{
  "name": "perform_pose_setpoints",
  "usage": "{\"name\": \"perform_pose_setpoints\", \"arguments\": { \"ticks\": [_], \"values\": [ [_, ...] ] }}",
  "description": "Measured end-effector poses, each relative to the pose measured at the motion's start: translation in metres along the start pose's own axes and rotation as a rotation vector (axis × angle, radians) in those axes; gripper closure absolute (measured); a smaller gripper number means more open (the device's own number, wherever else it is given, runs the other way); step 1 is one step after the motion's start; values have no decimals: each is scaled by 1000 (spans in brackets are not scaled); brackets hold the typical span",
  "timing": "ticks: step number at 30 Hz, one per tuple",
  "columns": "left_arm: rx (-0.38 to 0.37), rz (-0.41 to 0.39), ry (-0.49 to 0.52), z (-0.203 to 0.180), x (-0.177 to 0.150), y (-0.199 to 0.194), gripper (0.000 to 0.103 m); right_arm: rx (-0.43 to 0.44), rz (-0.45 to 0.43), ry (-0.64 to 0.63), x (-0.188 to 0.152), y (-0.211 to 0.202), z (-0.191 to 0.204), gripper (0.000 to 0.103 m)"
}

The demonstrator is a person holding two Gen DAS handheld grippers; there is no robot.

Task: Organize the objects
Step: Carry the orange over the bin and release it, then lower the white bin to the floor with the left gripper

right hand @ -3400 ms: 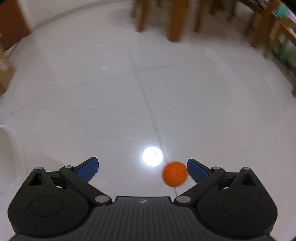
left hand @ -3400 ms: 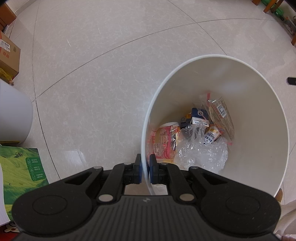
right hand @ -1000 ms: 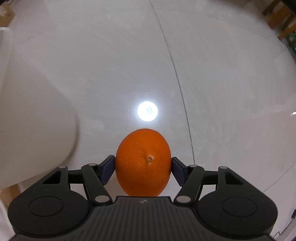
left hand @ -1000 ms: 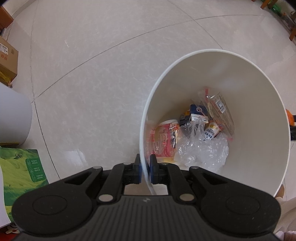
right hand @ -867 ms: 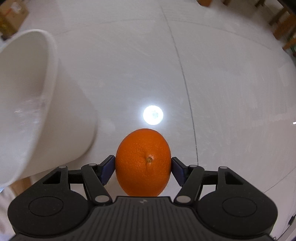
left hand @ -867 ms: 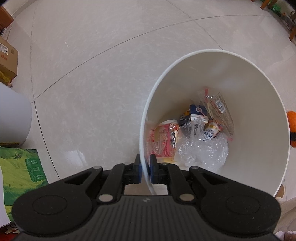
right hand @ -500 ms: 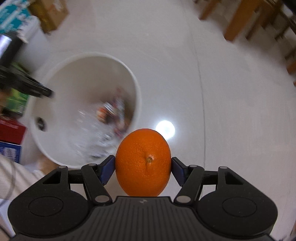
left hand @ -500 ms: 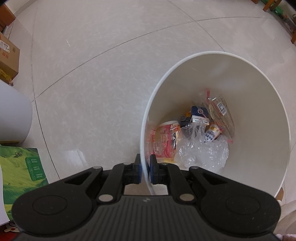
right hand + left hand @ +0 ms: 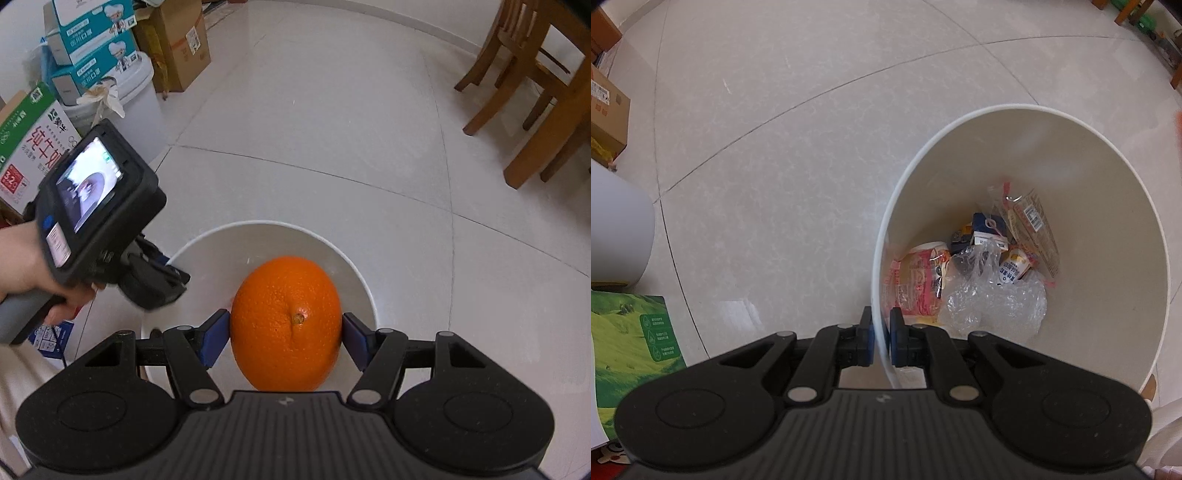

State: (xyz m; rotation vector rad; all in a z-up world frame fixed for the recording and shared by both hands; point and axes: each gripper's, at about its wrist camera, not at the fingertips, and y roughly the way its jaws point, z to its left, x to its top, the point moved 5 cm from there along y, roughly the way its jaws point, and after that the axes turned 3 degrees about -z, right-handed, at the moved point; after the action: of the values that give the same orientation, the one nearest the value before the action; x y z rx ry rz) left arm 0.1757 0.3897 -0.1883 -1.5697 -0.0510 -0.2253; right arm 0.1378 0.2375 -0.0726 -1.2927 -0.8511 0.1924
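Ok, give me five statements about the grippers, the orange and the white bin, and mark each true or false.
1. The right gripper holds an orange between its blue pads. True.
2. The left gripper hangs open above the floor. False: it is shut on the rim of the white bin.
3. The bin is empty. False: wrappers, a small carton and a crumpled clear plastic bag lie at its bottom.
4. In the right wrist view, the orange is in front of the bin's opening. True.
5. The orange lies inside the bin among the wrappers. False: it is gripped by the right gripper, not yet released.
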Motion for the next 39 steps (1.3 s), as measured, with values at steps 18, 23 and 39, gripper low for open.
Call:
{"name": "perform_pose_setpoints", "arguments": {
  "ticks": [18,23,39],
  "values": [
    [-2,0,-8,2,0,-2,97,31,-31,49,-7,12,-18,1],
    [0,1,-11,1,1,-3,97,-17,-4,66,-19,9,-19,1],
    [-38,-90,34,-18,2,-20,26,-73,1,205,-58,-8,-18,0]
  ]
}}
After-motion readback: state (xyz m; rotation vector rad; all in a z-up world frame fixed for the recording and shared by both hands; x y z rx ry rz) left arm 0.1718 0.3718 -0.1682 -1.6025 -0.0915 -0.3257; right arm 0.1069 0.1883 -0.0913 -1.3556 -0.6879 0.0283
